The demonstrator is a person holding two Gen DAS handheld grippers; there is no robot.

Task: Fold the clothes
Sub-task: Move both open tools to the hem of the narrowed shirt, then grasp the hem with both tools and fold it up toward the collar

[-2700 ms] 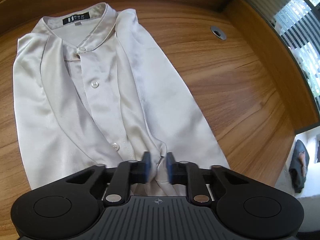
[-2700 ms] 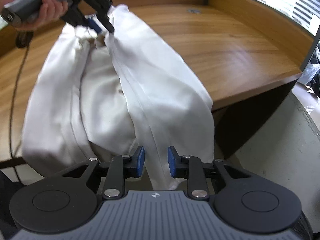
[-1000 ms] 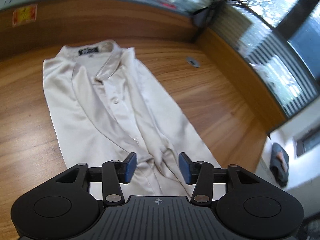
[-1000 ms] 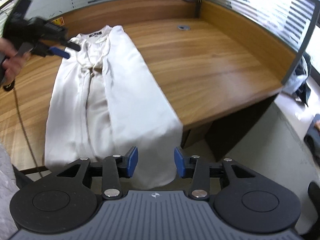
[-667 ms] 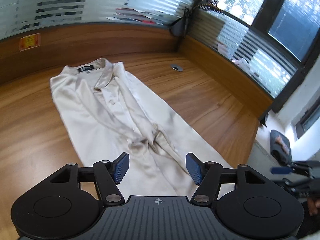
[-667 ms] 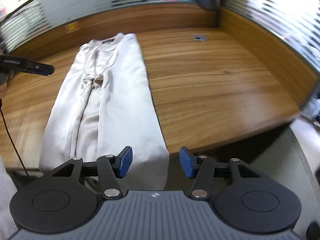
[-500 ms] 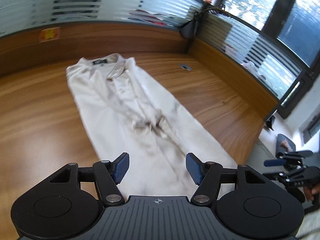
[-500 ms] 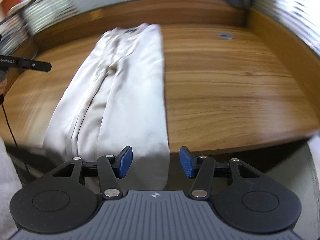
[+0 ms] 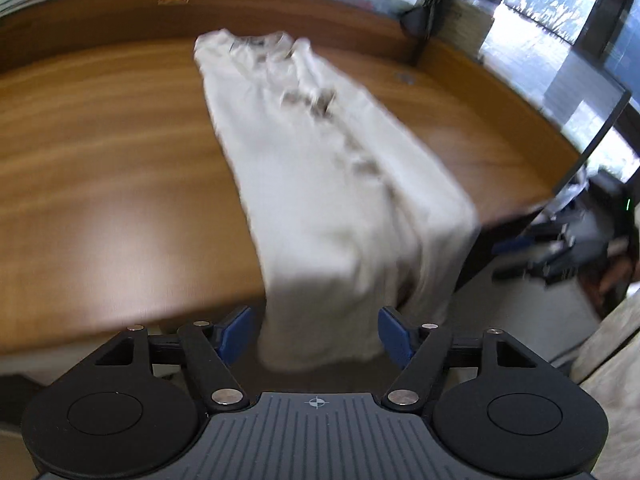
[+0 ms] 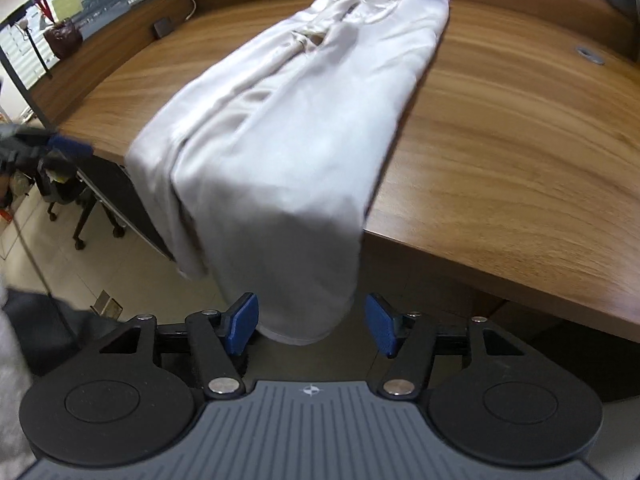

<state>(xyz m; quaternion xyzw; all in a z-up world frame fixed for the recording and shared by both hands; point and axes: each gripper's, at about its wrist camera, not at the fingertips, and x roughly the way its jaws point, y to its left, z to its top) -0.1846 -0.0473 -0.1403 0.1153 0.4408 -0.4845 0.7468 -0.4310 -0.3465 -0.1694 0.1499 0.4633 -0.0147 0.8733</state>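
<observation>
A long cream satin garment [image 9: 320, 184] lies lengthwise on the wooden desk [image 9: 100, 160], sides folded inward, collar at the far end, its lower hem hanging over the near desk edge. It also shows in the right wrist view [image 10: 296, 128], hem drooping below the edge. My left gripper [image 9: 316, 334] is open and empty, just in front of the hanging hem. My right gripper [image 10: 310, 324] is open and empty, close below the hem. The left gripper's blue tip [image 10: 68, 146] shows blurred at the right wrist view's left edge.
The desk has a raised wooden back wall [image 9: 100, 16] and a cable grommet [image 10: 590, 54]. A rolling chair base [image 10: 80, 208] stands on the floor to the left of the desk. A glass partition [image 9: 592, 112] borders the desk on the right.
Both grippers let go of the garment, opened wide and pulled back off the desk to its near edge. The garment now lies flat with its hem hanging down.
</observation>
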